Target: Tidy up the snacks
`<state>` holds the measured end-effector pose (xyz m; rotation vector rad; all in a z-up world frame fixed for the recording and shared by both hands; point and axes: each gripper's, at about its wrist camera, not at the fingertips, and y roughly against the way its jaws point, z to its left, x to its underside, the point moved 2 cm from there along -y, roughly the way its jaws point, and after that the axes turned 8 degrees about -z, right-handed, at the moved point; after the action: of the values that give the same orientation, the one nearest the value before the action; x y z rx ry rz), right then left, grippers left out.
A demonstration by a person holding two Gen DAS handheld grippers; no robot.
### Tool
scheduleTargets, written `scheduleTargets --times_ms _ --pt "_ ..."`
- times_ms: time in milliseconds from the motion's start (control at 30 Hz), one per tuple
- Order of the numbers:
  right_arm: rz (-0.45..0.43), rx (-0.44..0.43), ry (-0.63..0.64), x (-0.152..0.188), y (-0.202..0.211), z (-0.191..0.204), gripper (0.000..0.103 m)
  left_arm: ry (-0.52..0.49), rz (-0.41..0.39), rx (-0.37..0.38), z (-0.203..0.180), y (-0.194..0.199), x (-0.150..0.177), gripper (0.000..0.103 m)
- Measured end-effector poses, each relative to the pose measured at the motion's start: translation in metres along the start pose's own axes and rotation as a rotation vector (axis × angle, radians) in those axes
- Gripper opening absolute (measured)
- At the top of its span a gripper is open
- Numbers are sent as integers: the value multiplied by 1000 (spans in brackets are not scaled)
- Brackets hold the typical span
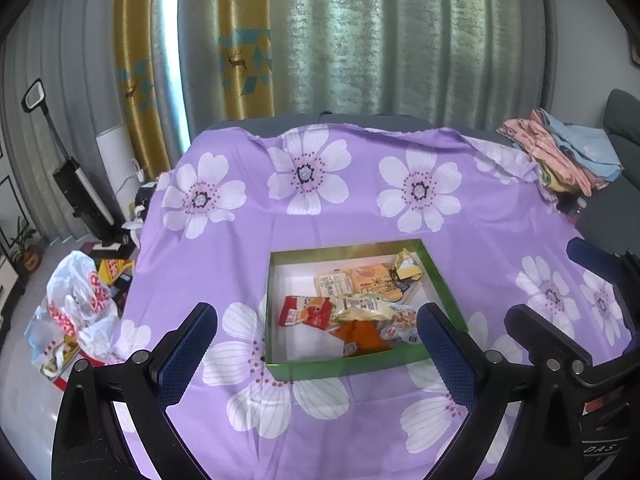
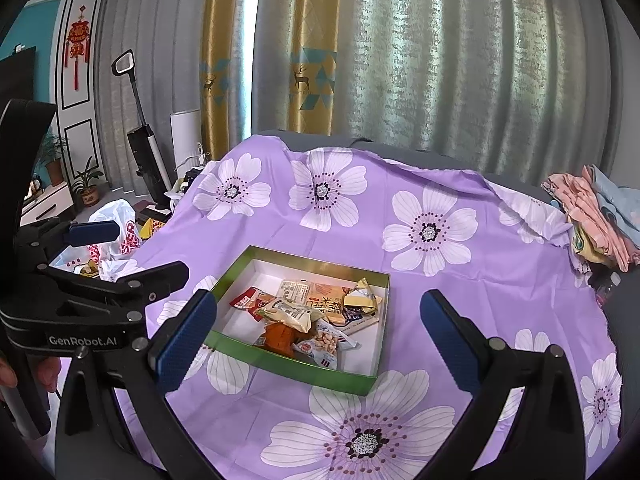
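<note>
A shallow green box (image 1: pixel 352 365) (image 2: pixel 296 364) sits on the purple flowered cloth (image 1: pixel 360 208) (image 2: pixel 400 320). Inside lie several snack packets: a red one (image 1: pixel 304 311) (image 2: pixel 250 300), an orange one (image 1: pixel 362 336) (image 2: pixel 280 336), a peanut bag (image 1: pixel 402 320) (image 2: pixel 326 344), a gold wrapper (image 1: pixel 406 266) (image 2: pixel 362 298). My left gripper (image 1: pixel 318 340) hangs open above the box's near edge, holding nothing. My right gripper (image 2: pixel 318 328) is open too, empty, just short of the box. The right gripper's fingers (image 1: pixel 548 332) show at the right of the left wrist view, the left gripper's fingers (image 2: pixel 120 280) at the left of the right wrist view.
Folded clothes (image 1: pixel 568 152) (image 2: pixel 600 216) lie at the table's far right. Left of the table, on the floor, are a white plastic bag (image 1: pixel 80 300) (image 2: pixel 116 236), a vacuum cleaner (image 1: pixel 76 184) (image 2: pixel 142 160) and potted plants (image 2: pixel 86 184). Curtains (image 1: pixel 360 40) hang behind.
</note>
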<state>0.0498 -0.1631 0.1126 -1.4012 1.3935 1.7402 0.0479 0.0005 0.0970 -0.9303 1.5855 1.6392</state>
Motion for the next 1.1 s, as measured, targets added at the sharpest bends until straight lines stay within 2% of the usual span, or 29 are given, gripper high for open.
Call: scheduleTargets --times_ms 1100 --pt "2 -2 -15 -2 -4 -2 102 -2 2 0 -3 -1 -4 100"
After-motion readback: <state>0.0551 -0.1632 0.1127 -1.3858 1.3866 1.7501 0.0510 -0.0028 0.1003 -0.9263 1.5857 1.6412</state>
